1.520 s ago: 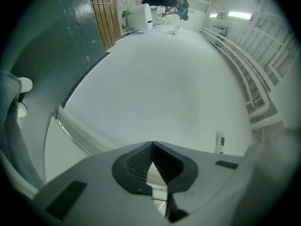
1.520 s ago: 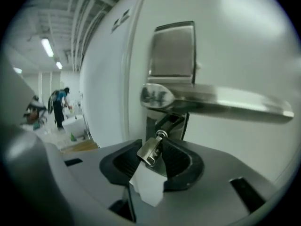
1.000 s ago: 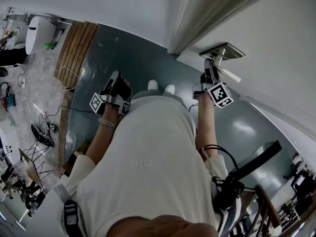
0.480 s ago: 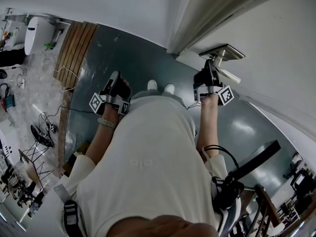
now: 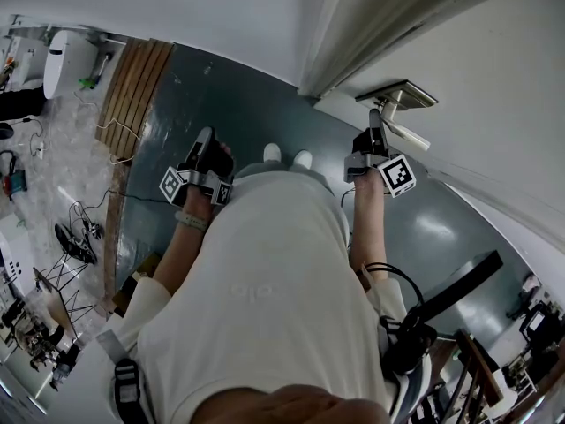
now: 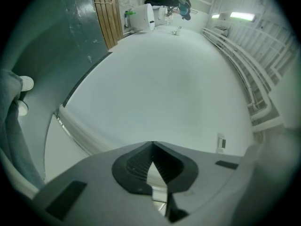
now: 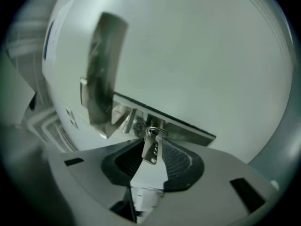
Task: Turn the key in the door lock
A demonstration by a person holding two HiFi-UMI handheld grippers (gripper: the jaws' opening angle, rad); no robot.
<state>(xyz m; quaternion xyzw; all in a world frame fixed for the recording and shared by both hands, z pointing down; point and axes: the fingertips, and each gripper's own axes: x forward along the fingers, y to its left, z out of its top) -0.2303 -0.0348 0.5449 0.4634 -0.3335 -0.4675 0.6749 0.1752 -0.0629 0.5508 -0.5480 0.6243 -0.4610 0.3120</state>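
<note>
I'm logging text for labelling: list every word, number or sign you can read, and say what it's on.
Nothing here can be read as text.
Key: small stamped marks, too blurred to read.
Marker cube: black-and-white square pattern only, no letters.
Wall plate: too small to tell.

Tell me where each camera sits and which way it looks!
Head view: on the person's head, looking steeply down; shows torso, both arms, left gripper, right gripper.
Left gripper view: on the left gripper, facing a white wall; shows its closed jaws and a shoe.
Right gripper view: on the right gripper, facing the lock plate; the key sits between its jaws.
Shared: head and right gripper views both show the lock plate.
</note>
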